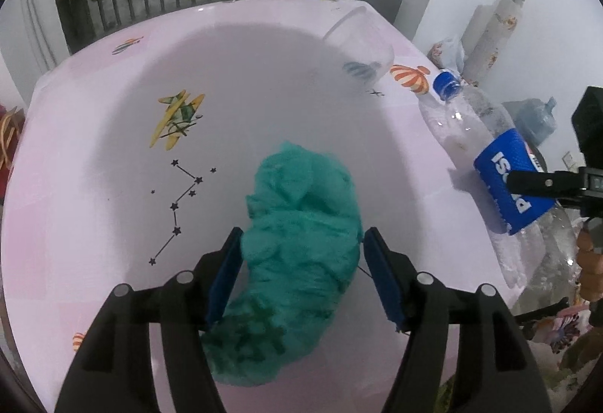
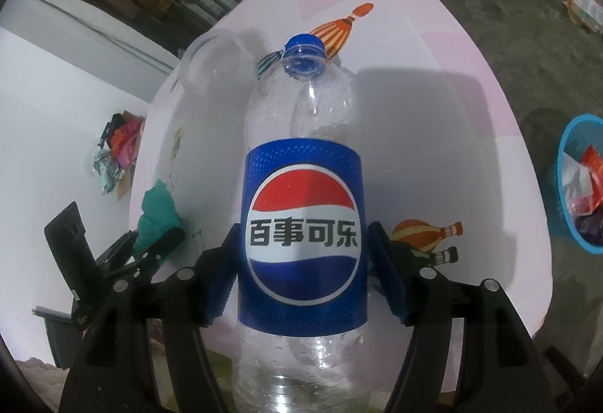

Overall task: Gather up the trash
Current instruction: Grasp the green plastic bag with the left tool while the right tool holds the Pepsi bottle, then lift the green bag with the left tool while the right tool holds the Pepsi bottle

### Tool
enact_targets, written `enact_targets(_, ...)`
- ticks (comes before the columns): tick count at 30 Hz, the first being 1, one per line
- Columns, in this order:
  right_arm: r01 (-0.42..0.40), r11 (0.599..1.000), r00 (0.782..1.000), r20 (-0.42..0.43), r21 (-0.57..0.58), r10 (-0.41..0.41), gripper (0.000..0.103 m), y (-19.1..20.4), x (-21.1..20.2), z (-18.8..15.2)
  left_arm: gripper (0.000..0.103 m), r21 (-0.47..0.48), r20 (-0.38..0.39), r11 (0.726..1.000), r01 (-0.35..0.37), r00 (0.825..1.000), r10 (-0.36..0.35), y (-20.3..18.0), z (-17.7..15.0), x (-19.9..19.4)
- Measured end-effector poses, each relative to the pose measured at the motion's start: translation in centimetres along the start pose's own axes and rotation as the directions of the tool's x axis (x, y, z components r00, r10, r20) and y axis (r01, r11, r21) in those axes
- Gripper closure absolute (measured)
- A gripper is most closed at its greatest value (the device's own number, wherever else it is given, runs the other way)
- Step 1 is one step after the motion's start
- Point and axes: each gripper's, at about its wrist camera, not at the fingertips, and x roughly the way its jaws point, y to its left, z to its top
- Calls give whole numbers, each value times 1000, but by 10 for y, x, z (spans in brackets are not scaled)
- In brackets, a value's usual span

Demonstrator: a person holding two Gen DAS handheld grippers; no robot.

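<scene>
A crumpled teal plastic bag (image 1: 301,243) lies on the pink table (image 1: 94,186). My left gripper (image 1: 301,235) stands open around it, blue pads at the bag's two sides without squeezing it. An empty clear Pepsi bottle (image 2: 303,224) with a blue label and blue cap lies at the table's right edge, cap pointing away. My right gripper (image 2: 303,228) is open around its label, with a thin gap showing at the right pad. The bottle (image 1: 501,164) also shows in the left wrist view, and the teal bag (image 2: 158,205) in the right wrist view.
A clear plastic cup (image 1: 361,39) lies on its side at the table's far end. A blue basket (image 2: 565,186) with trash in it stands on the floor to the right of the table. Railings and clutter lie beyond the table.
</scene>
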Motion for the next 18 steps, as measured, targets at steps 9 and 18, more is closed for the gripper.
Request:
enact_targets(9,0,1000,1000,-2,5,0,37,-2,-1,-1,39,-4,-21,999,-37,999,37,-6,0,5)
enact_targets(18,30,999,999,-19,-19,-30,37,4,2,3,39,21,-19,997,-77,997,78,-15,1,5)
